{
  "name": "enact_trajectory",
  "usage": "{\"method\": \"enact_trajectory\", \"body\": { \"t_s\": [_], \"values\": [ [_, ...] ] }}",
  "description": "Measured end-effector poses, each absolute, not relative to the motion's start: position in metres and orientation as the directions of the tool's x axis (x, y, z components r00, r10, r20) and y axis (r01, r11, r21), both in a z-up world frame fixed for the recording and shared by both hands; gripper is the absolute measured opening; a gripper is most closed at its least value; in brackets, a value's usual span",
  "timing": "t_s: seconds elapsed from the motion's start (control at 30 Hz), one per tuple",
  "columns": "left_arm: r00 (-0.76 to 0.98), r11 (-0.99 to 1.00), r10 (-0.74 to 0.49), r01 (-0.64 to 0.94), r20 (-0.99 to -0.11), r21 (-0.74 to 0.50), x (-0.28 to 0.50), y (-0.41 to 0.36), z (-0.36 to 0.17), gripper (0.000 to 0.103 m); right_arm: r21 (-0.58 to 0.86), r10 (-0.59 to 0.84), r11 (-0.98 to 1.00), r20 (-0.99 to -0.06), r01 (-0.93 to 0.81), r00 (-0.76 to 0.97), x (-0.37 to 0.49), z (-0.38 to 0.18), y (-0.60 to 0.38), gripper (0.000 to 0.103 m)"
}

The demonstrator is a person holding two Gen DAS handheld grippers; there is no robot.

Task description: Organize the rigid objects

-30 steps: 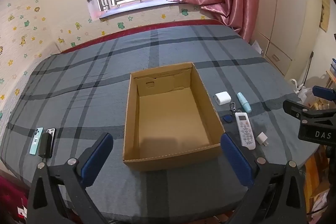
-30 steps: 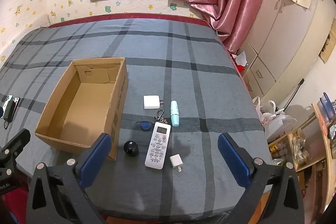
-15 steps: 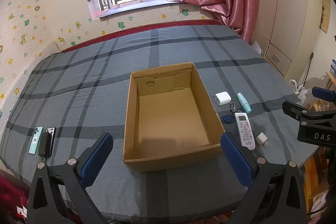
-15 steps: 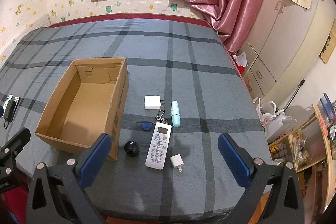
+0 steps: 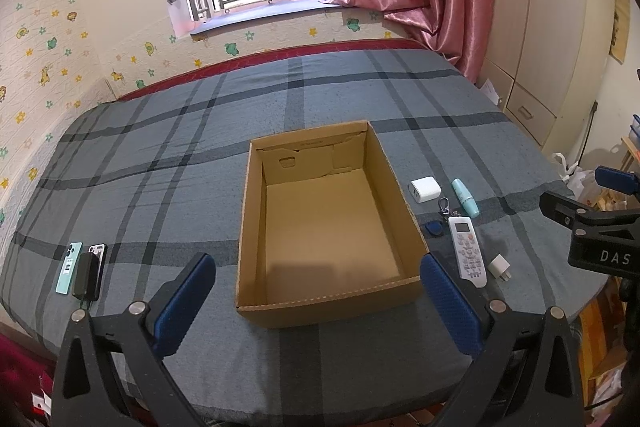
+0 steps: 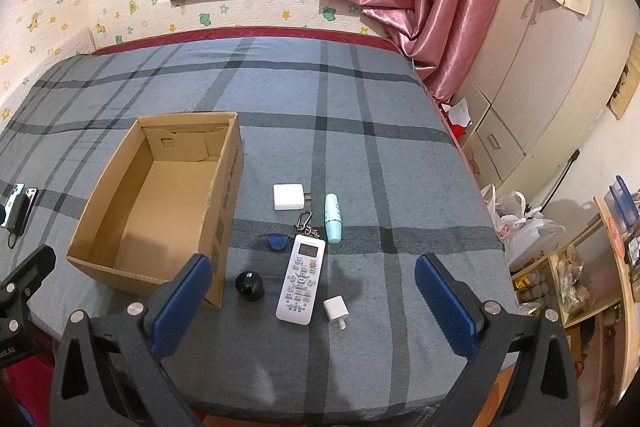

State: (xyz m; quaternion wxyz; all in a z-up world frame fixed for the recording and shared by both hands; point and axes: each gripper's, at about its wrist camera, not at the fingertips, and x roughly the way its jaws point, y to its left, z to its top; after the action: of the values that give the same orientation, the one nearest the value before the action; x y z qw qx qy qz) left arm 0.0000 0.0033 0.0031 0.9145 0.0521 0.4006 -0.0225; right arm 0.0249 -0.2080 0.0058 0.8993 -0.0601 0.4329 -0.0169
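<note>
Nothing's been picked up yet: the box (image 6: 156, 203) on the bed (image 6: 360, 115) is empty. Both grippers hang over the near edge of the bed, fingers spread wide, nothing between them. The left gripper (image 5: 320, 303) has the box straight ahead between its fingers. The right gripper (image 6: 314, 301) has the loose stuff right ahead of its fingers.

The remote (image 6: 301, 279) lies just past the fingers, roughly centered. The black ball (image 6: 249, 285) sits toward the left finger (image 6: 180, 303), beside the box wall. The small plug (image 6: 336, 311) is just right of the remote. Farther out are the blue tag (image 6: 277, 242) with its key ring, the teal tube (image 6: 333, 218) and the white charger (image 6: 289, 197).

It all looks light and stiff, so no crushing worries. I'd take the remote across its narrow sides, around the middle, since glossy plastic could slip if pinched at an end. The ball will probably roll off on the soft cover, so close on its widest part. The tube likely rolls too; grab it across the body.

Two phones (image 5: 80, 267) lie left of the left gripper's fingers.
</note>
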Motion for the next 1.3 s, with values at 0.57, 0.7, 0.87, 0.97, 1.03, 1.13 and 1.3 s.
{"method": "enact_trajectory", "body": {
  "t_s": [0.57, 0.7, 0.87, 0.97, 1.03, 1.13, 1.3],
  "values": [
    [0.688, 0.994, -0.001, 0.079, -0.725, 0.073, 0.002, 0.005, 0.008, 0.103, -0.124, -0.085, 0.992, -0.777, -0.018, 0.624, 0.028, 0.004, -0.210, 0.103],
    [0.689, 0.994, 0.000, 0.079, -0.725, 0.076, 0.003, 0.005, 0.008, 0.103, -0.125, -0.087, 0.992, -0.777, -0.017, 0.624, 0.029, 0.004, -0.210, 0.103],
    [0.690, 0.994, 0.003, 0.075, -0.724, 0.076, 0.006, 0.007, 0.008, 0.103, -0.113, -0.070, 0.993, -0.784, -0.031, 0.617, 0.030, 0.004, -0.209, 0.103],
    [0.688, 0.995, 0.005, 0.071, -0.726, 0.075, 0.008, 0.008, 0.008, 0.103, -0.118, -0.073, 0.992, -0.782, -0.032, 0.619, 0.032, 0.005, -0.210, 0.103],
    [0.688, 0.995, 0.009, 0.068, -0.726, 0.077, 0.009, 0.009, 0.008, 0.103, -0.123, -0.078, 0.992, -0.781, -0.031, 0.620, 0.033, 0.005, -0.210, 0.103],
    [0.691, 0.995, 0.010, 0.068, -0.723, 0.078, 0.010, 0.009, 0.009, 0.103, -0.125, -0.081, 0.992, -0.780, -0.027, 0.620, 0.035, 0.004, -0.209, 0.103],
    [0.678, 0.995, -0.002, 0.074, -0.735, 0.066, 0.017, 0.007, 0.006, 0.103, -0.122, -0.080, 0.992, -0.785, -0.026, 0.614, 0.042, 0.002, -0.210, 0.103]
  ]
}}
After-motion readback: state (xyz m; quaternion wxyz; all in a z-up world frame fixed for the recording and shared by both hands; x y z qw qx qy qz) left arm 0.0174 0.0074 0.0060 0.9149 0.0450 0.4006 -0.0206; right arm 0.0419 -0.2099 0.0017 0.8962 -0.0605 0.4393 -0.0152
